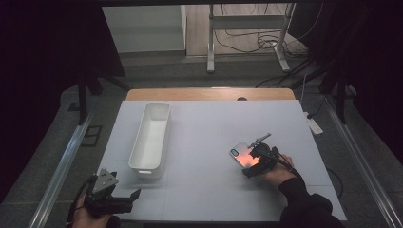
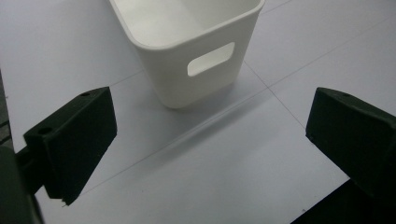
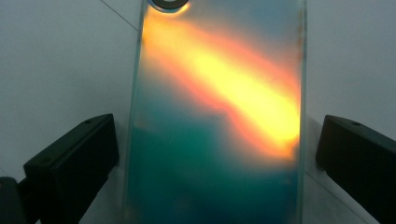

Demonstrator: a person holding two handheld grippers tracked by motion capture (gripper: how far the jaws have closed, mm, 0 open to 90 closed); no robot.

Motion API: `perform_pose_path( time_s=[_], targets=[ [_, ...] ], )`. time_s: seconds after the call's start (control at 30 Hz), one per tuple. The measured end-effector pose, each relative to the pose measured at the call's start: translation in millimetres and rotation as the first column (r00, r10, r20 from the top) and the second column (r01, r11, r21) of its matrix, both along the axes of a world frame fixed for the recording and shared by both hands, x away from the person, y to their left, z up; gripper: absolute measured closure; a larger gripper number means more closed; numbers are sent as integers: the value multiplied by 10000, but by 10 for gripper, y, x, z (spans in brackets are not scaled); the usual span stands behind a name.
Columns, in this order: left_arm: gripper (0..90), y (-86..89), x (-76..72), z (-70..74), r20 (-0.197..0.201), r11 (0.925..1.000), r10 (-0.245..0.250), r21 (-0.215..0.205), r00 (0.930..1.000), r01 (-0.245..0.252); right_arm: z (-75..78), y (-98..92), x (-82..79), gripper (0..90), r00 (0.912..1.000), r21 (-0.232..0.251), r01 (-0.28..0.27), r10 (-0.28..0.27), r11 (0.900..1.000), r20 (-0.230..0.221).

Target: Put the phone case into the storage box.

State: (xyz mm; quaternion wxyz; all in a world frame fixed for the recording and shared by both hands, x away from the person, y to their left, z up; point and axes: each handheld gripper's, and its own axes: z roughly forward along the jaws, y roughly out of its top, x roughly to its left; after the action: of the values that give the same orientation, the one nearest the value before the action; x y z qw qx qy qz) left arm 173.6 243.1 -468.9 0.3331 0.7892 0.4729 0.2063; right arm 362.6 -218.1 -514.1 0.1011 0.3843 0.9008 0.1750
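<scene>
A phone (image 1: 243, 154) with an iridescent orange and teal back lies face down on the white table at the right. In the right gripper view the phone (image 3: 219, 116) sits between the two black jaws, which stand wide on either side without touching it. My right gripper (image 1: 255, 164) is open over the phone's near end. A long white bin (image 1: 151, 134) stands left of centre, empty. My left gripper (image 1: 124, 202) rests open near the front left corner. In the left gripper view the bin (image 2: 196, 46) shows its near end wall with a handle slot, beyond the left gripper (image 2: 210, 149).
The white tabletop (image 1: 209, 128) has a wooden strip along its far edge. Metal rails run along both sides of the table. A white power strip (image 1: 313, 125) lies off the right edge, and a stand with cables is behind the table.
</scene>
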Motion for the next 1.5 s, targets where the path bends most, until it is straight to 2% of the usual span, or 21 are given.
perform_pose_path(
  time_s=[0.17, 0.23, 0.47, 0.8, 1.0, 1.3, 1.5],
  targets=[
    [24, 5, -1, 1, 12, 10000, 32, -34, 10000, -32, 32, 1, -12, 85, 9999, 25, 64, -64, 10000, -105],
    [24, 13, -3, 3, 18, 10000, 55, -78, 10000, -55, 71, -25, -19, 166, 9999, 109, 58, -57, 9999, -100],
    [20, 23, -6, 6, 52, 9998, 70, -168, 10000, -69, 82, -4, -2, 171, 9996, -79, 147, -149, 9999, -250],
    [13, 55, -13, 12, 115, 9989, 130, -453, 9998, -125, 90, -3, -16, 172, 9998, -83, 117, -118, 9999, -127],
    [17, 44, -12, 13, 99, 9992, -2, -396, 10000, 6, 136, -7, -30, 172, 9999, 182, 43, -45, 9998, 112],
    [0, 89, -11, 18, 99, 9968, 97, -797, 9999, -89, 228, -25, -60, 173, 9988, 889, -155, 113, 9959, 486],
    [0, 82, -11, 21, 116, 9971, -42, -762, 9999, 51, 304, -19, -99, 173, 9965, 1200, -358, 264, 9921, 794]
  ],
)
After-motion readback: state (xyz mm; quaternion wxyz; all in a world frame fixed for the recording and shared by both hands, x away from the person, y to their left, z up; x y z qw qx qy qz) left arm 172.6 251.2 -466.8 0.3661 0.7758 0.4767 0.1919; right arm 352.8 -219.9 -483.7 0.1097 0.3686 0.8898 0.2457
